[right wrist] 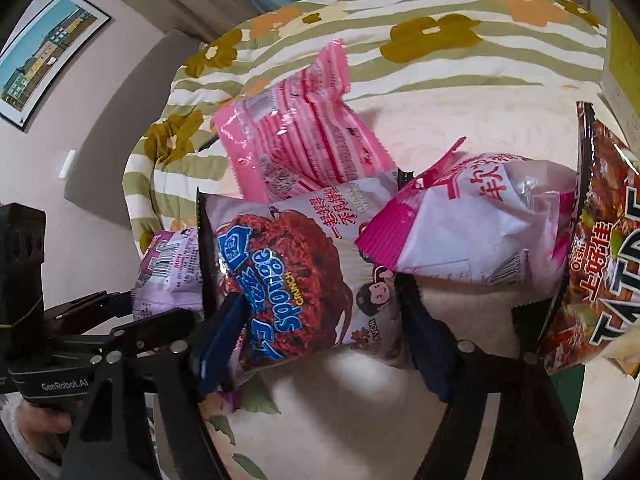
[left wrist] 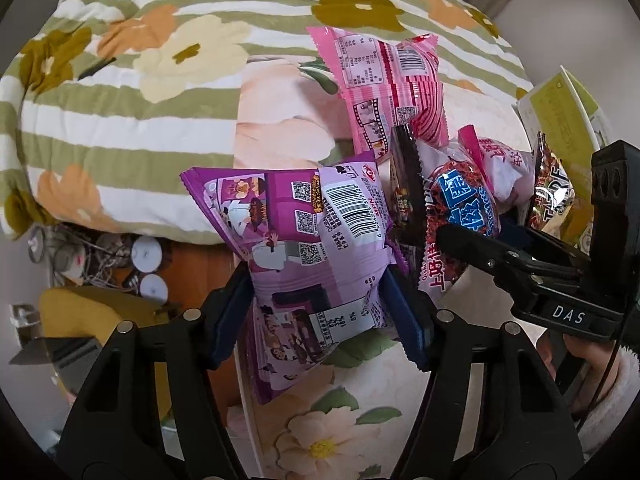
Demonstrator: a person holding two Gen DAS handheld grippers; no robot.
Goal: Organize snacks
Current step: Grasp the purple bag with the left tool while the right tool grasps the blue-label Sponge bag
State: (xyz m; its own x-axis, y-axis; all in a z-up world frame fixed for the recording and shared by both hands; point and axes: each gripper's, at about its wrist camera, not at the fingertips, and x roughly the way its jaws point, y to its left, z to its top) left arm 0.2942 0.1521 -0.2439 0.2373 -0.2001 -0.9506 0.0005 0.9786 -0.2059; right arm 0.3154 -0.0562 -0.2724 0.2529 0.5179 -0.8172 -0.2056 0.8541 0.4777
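Note:
My left gripper (left wrist: 320, 304) is shut on a purple snack bag (left wrist: 304, 240), squeezed between its blue pads; the bag also shows in the right wrist view (right wrist: 168, 276). My right gripper (right wrist: 320, 328) is shut on a white Sponge Crunch bag (right wrist: 296, 276), which also shows in the left wrist view (left wrist: 460, 216). Behind lie a pink striped bag (left wrist: 384, 88), (right wrist: 300, 144), a white-and-pink bag (right wrist: 480, 224) and a dark red Oishi bag (right wrist: 600, 272).
The snacks rest on a floral sheet (left wrist: 312, 436) in front of a green-striped flowered quilt (left wrist: 160, 80). A yellow-green box (left wrist: 560, 112) stands at the right. Off the bed's left edge are a wooden floor, cables and two white discs (left wrist: 148, 268).

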